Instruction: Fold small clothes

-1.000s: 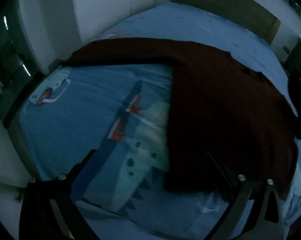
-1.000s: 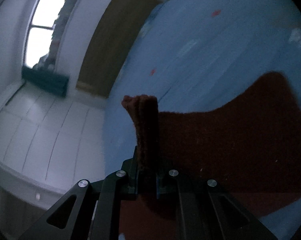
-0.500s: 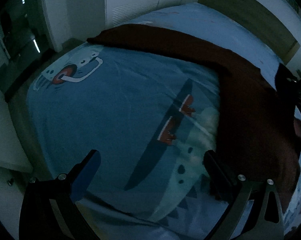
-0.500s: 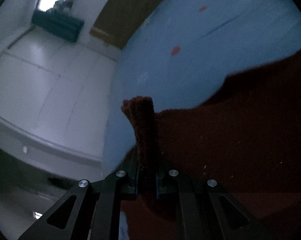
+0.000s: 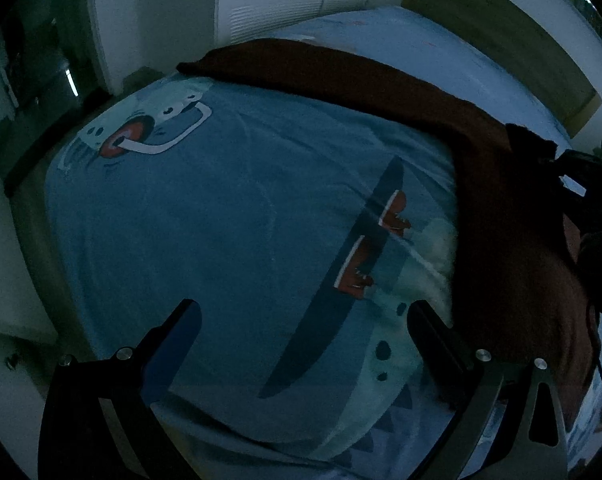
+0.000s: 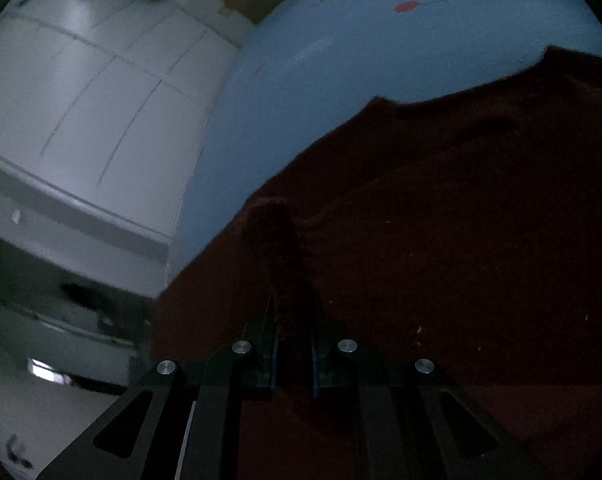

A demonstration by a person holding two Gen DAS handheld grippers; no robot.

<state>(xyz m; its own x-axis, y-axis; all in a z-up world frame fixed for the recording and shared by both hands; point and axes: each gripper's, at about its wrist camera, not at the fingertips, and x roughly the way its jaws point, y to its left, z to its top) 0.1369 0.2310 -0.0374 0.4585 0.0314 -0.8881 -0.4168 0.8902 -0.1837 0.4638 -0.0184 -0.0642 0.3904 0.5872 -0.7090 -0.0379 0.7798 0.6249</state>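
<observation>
the dark red garment (image 5: 501,216) lies spread over the far and right side of the blue printed bedsheet (image 5: 229,216), one edge bunched up. the right gripper (image 6: 293,356) is clamped tight on that bunched fold (image 6: 277,240), likely so the cloth can be carried over itself. the left gripper (image 5: 305,320) hangs wide apart above bare sheet, holding nothing, seemingly waiting to pin or take a corner.
</observation>
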